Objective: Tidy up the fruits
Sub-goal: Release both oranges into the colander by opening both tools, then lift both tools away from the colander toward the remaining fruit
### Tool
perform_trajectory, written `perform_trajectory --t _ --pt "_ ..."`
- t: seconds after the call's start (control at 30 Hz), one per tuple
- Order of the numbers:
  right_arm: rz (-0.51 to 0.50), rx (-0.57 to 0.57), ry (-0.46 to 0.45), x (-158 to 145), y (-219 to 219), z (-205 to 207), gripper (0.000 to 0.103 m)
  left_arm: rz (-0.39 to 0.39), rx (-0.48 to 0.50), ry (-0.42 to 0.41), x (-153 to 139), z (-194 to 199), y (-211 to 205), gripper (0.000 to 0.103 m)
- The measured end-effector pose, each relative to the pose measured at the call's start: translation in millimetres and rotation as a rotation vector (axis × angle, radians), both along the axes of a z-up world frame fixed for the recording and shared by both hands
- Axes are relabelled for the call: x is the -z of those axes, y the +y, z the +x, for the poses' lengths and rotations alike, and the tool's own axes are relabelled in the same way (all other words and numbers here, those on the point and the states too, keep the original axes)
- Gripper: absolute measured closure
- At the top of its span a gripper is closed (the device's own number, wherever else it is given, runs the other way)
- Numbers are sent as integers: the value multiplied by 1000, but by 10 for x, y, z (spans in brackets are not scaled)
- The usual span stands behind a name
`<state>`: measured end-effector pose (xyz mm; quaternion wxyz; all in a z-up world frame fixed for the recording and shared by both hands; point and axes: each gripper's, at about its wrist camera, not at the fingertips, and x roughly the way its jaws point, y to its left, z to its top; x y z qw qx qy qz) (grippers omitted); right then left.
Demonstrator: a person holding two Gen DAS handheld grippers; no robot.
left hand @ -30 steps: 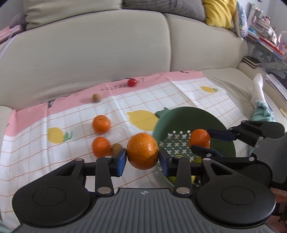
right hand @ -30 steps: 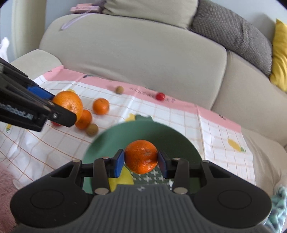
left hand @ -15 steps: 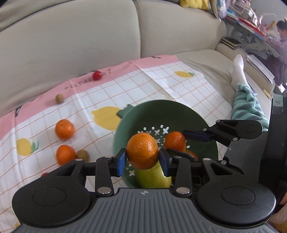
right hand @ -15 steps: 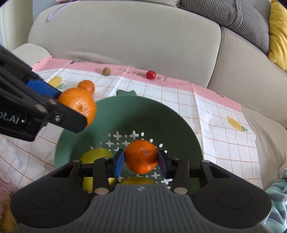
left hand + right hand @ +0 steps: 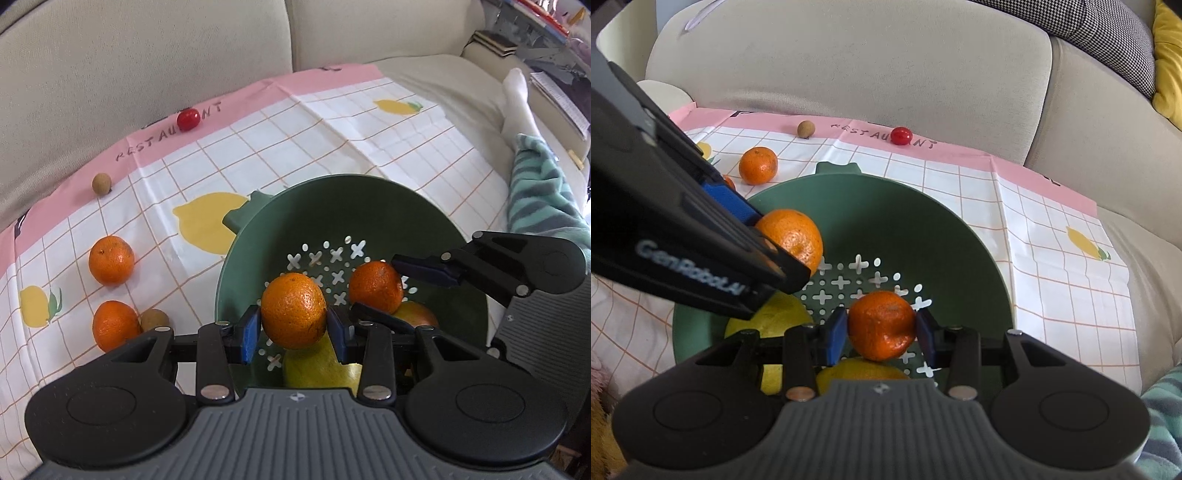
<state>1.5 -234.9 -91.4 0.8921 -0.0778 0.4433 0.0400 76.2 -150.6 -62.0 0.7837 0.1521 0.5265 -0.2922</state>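
Observation:
A green colander bowl (image 5: 369,199) (image 5: 923,221) sits on a checked cloth. My left gripper (image 5: 293,325) is shut on a large orange (image 5: 293,310) (image 5: 792,236), held over the bowl's left side. My right gripper (image 5: 881,330) is shut on a smaller orange (image 5: 881,325) (image 5: 375,286), held low over the bowl's holed bottom. Yellow-green fruits (image 5: 317,365) (image 5: 768,314) lie in the bowl under both grippers. Two oranges (image 5: 110,260) (image 5: 114,325) and a brown fruit (image 5: 153,319) lie on the cloth left of the bowl.
A red cherry tomato (image 5: 188,119) (image 5: 900,135) and a small brown fruit (image 5: 101,183) (image 5: 806,129) lie on the cloth's pink far border. The beige sofa back (image 5: 147,55) rises behind. A striped sock and leg (image 5: 535,173) are at the right.
Both grippers have moved in over the bowl and come lower, each still holding its orange. The fruits on the cloth have not moved.

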Motion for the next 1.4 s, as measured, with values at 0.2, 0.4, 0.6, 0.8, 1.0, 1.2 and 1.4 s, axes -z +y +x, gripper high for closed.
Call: perform_trajectory --t 0.2,0.4,0.6,0.8,1.0,1.2,1.4 --pt "-13 -10 4 58 -21 41 65 39 -3 20 88 80 -75 59" --pt "-10 -10 24 104 -39 37 75 79 -4 21 148 109 -130 59" --pt "-7 -17 33 129 -37 49 74 111 6 5 153 88 -165 58" --pt "-35 -15 22 122 -19 51 72 97 15 -20 81 26 -139 48" --pt "-47 -5 -12 48 10 10 56 74 19 -75 -109 -65 -92 45" --pt "-49 22 -60 -83 40 -80 39 37 -9 -133 -325 -157 41 43" --pt "-14 61 -83 -211 38 -114 32 7 -51 -192 -495 -252 247 41"
